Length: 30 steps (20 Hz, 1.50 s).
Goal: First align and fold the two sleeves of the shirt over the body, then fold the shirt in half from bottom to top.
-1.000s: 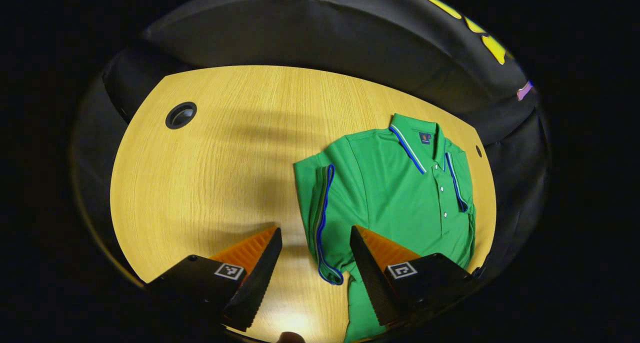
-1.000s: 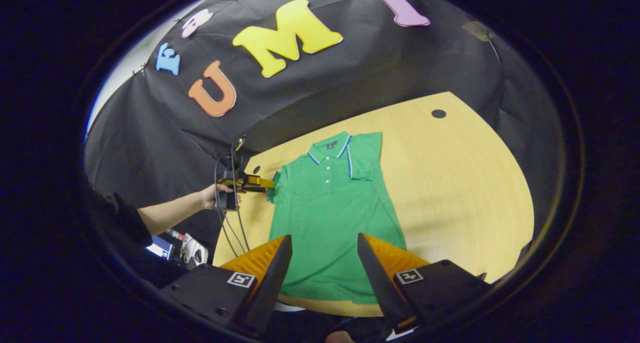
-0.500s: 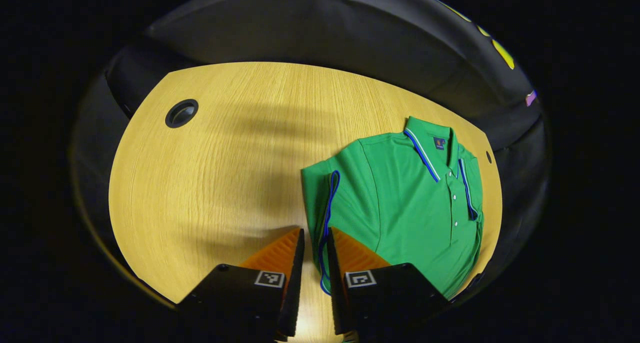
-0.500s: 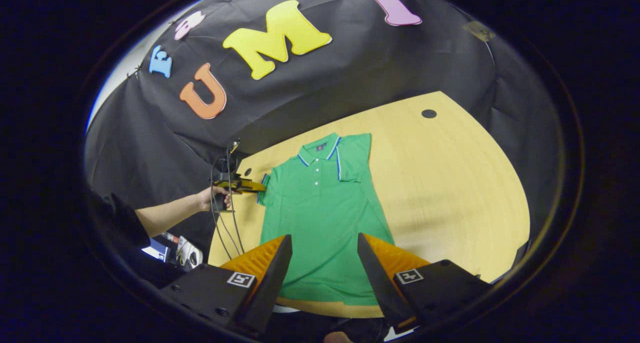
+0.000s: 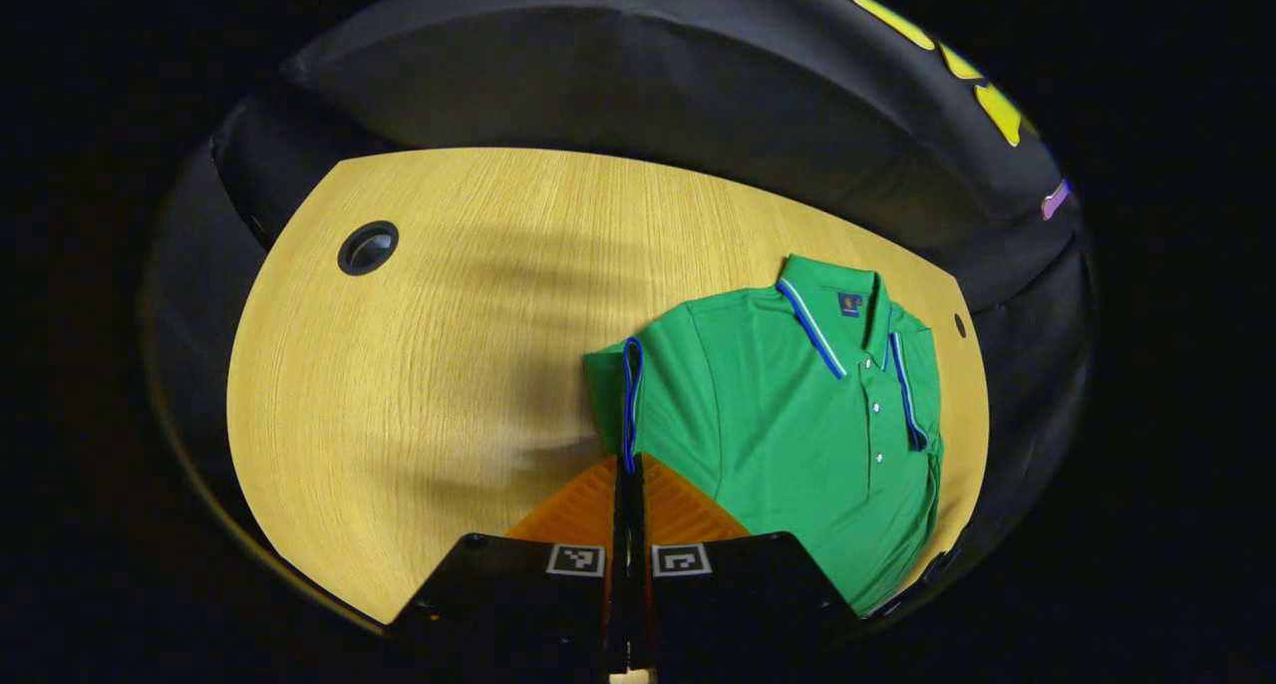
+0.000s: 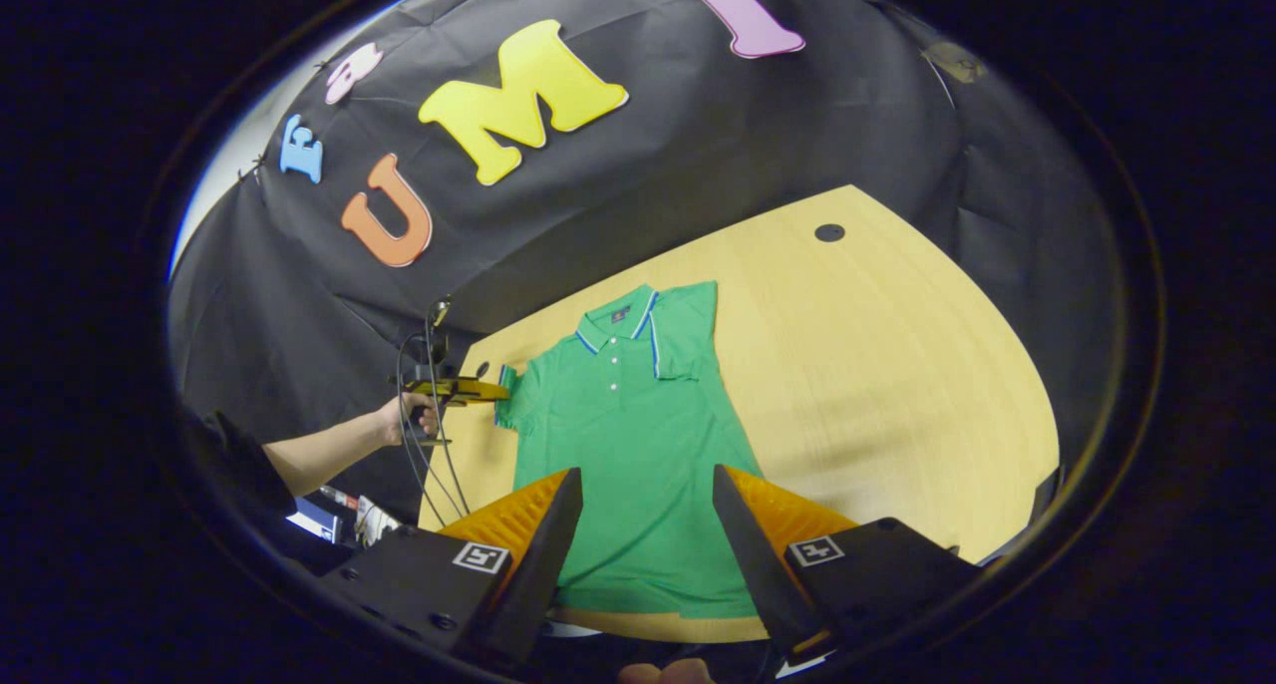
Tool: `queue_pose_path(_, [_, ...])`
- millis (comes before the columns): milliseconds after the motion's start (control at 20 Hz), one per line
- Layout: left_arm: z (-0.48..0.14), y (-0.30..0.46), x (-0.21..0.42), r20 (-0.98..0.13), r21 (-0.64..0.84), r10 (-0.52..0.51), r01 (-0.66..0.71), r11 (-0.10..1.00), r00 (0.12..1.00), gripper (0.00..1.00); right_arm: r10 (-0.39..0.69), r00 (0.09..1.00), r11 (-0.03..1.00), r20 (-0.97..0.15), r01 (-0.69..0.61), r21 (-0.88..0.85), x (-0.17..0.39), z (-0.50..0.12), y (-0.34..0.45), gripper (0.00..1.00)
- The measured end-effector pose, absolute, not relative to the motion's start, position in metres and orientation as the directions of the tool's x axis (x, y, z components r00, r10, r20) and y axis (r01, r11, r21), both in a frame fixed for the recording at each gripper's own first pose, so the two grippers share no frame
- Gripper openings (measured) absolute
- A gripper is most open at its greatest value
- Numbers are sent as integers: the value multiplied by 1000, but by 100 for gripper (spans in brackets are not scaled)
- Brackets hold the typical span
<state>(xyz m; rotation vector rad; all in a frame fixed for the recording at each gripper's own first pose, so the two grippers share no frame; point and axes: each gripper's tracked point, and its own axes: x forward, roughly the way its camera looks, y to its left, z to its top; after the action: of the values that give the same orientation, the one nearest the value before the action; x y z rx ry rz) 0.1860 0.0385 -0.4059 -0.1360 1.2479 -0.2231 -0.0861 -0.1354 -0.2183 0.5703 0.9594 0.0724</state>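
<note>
The green polo shirt [image 6: 628,465] lies face up on my pale wood-grain table [image 5: 429,365], collar toward the black cloth wall [image 6: 698,156]. A round cable hole [image 5: 368,247] sits in the table well left of the shirt. My left gripper [image 5: 629,470] is clamped tight on the blue-trimmed cuff of the left sleeve [image 5: 630,395]. My right gripper [image 6: 638,510] hangs wide apart above the shirt's hem, holding nothing. The right sleeve [image 6: 683,340] is folded onto the body. The collar label is too small to read.
</note>
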Motion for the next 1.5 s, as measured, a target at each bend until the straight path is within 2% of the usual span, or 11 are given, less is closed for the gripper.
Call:
queue_pose_path(200, [-387, 18, 194, -906, -233, -261, 123, 965, 332, 4, 90, 626, 964, -775, 140, 224, -85, -219, -174, 86])
queue_pose_path(250, [-384, 12, 195, -904, -225, -260, 140, 964, 341, 4, 37, 638, 980, -769, 127, 152, -85, -215, -181, 77])
queue_pose_path(300, [-380, 5, 197, -900, -219, -261, 155, 963, 349, 4, 6, 648, 988, -761, 115, 105, -85, -212, -185, 86])
queue_pose_path(400, [-373, -10, 203, -894, -213, -264, 176, 961, 362, 4, -24, 667, 994, -745, 99, 57, -85, -203, -187, 79])
queue_pose_path(500, [-370, -28, 207, -890, -210, -269, 194, 958, 369, 4, -33, 680, 995, -732, 93, 41, -85, -197, -188, 92])
queue_pose_path(650, [-372, -46, 211, -891, -183, -257, 222, 958, 374, 3, -33, 682, 994, -731, 100, 48, -92, -194, -190, 89])
queue_pose_path(750, [-366, -68, 209, -870, -247, -323, 238, 939, 373, 6, -36, 690, 994, -723, 98, 44, -96, -193, -191, 89])
queue_pose_path(800, [-365, -75, 210, -860, -264, -339, 235, 935, 381, 12, -38, 700, 995, -714, 91, 37, -96, -190, -191, 89])
queue_pose_path(1000, [-351, -75, 203, -850, -276, -329, 183, 943, 412, 100, -23, 715, 999, -699, 41, 9, -97, -189, -174, 89])
queue_pose_path(1250, [-302, -53, 178, -801, -325, -331, 103, 940, 499, 100, 34, 723, 999, -690, -20, 28, -90, -190, -148, 89])
queue_pose_path(1500, [-272, -16, 92, -780, -342, -345, 106, 934, 522, 100, 121, 699, 992, -705, -111, 60, -87, -205, -118, 92])
